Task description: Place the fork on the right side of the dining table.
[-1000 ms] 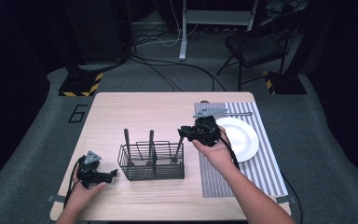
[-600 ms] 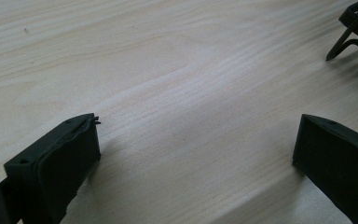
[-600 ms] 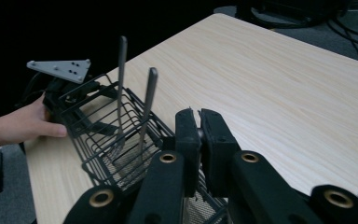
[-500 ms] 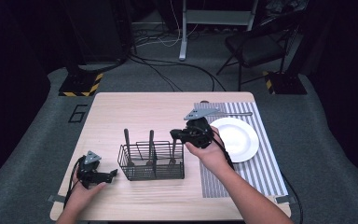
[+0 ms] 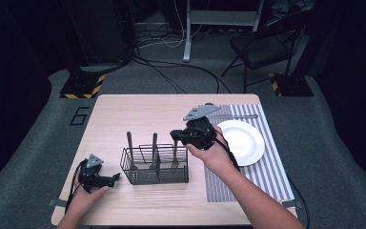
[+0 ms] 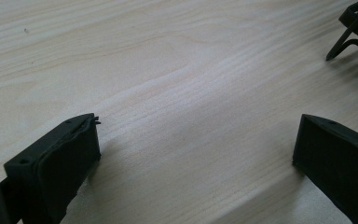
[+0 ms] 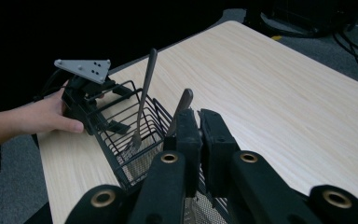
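Cutlery (image 5: 175,153) stands in the wire caddy (image 5: 155,164) mid-counter, right gripper (image 5: 175,137) fingers clenched on its handle, left gripper (image 5: 115,177) released nearby; a crooked pull could tip the caddy.

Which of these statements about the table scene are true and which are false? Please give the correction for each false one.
1. The left gripper has its jaws wide apart over bare wood. True.
2. The white plate lies on the striped mat. True.
3. The wire basket stands on the striped mat. False: it stands on the bare wooden table, left of the mat.
4. The right gripper is at the plate. False: it is at the basket's right end, jaws nearly shut at an upright utensil.
5. The basket holds no utensils. False: several stand in it.
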### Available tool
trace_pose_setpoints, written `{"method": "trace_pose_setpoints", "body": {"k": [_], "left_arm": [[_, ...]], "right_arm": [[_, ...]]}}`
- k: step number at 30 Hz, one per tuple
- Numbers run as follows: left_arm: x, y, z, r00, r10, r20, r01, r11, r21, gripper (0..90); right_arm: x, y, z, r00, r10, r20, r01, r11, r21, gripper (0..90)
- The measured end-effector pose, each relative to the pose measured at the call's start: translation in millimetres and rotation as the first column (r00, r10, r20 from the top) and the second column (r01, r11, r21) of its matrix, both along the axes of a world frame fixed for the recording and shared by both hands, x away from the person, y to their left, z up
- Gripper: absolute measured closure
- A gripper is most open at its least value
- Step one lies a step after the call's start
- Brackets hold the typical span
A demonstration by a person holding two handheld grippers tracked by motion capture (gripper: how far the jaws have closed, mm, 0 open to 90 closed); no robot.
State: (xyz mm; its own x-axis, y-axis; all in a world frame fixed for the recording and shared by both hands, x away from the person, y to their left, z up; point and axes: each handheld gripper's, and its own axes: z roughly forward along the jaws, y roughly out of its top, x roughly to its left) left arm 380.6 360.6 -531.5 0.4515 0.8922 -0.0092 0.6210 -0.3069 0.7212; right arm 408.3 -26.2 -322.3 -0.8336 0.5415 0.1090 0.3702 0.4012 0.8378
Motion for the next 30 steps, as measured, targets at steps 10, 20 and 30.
{"method": "trace_pose_setpoints", "body": {"k": [10,20,30], "left_arm": [[0.0,0.0,0.0,1.0000,0.000,0.000,0.000,1.0000,0.000,0.2],[0.0,0.0,0.0,1.0000,0.000,0.000,0.000,1.0000,0.000,0.2],[0.0,0.0,0.0,1.0000,0.000,0.000,0.000,1.0000,0.000,0.2]], "right_arm": [[-2.1,-3.7,34.3,1.0000,-0.005,-0.004,0.005,0.9999,0.013,86.8],[-3.5,-12.9,70.1,0.9986,-0.037,0.036,0.036,0.9989,0.030,86.8],[2.9,-31.0,92.7,0.9936,-0.101,0.051,0.099,0.9941,0.045,86.8]]}}
